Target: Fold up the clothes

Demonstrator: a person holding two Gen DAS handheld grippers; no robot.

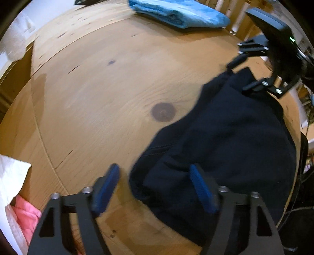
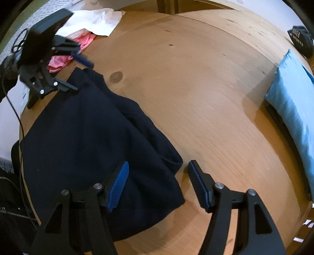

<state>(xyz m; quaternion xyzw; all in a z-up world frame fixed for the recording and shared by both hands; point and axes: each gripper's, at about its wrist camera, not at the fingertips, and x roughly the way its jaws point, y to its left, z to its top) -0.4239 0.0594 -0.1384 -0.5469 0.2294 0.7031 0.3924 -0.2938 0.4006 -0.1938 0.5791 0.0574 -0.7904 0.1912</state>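
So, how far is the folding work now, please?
Done: a blue garment lies folded at the table's far edge. In hand: the dark navy garment lies bunched; the left gripper and right gripper straddle its edges with open jaws, nothing gripped yet. Left: the white cloth and pink cloth lie unfolded.

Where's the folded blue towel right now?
The folded blue towel lies at the right edge of the wooden table in the right wrist view, well apart from the dark garment; in the left wrist view it sits at the top, at the table's far side.
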